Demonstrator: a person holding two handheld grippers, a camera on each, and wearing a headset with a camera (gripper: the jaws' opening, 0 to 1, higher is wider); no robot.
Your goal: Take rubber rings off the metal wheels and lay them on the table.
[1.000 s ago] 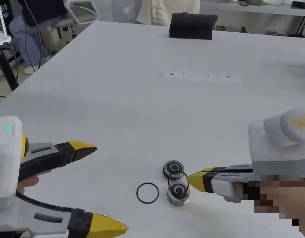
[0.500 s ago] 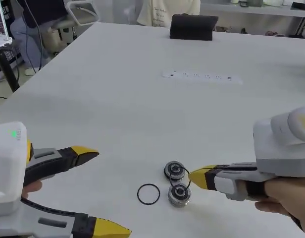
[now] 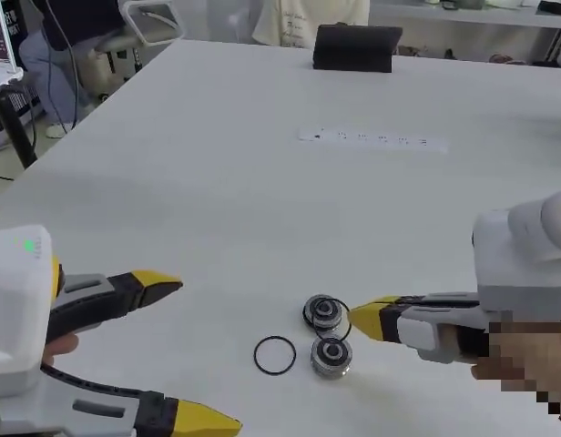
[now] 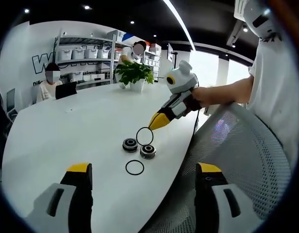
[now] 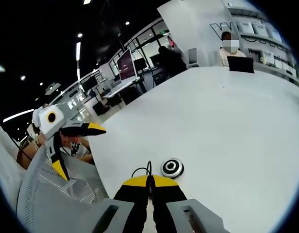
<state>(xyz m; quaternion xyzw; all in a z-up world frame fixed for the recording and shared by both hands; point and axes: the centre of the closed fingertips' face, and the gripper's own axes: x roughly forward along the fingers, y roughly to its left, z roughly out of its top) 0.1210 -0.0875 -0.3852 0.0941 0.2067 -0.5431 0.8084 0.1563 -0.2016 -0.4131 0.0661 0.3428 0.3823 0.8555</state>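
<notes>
Head view: the right tool (image 3: 358, 320), pinched shut on a rubber ring (image 3: 341, 320), has drawn slightly back from the metal wheels (image 3: 331, 355). A loose ring (image 3: 274, 354) lies flat on the worktop (image 3: 262, 200) beside them. The left tool (image 3: 191, 350) stays spread wide. Left gripper view: the held ring hangs above the wheels. Right gripper view: one wheel sits just ahead.

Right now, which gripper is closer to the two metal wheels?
Right. The right gripper, shut on a rubber ring, has its tip right beside the metal wheels. The left gripper, open, is off to the other side, beyond the loose ring on the table.
</notes>
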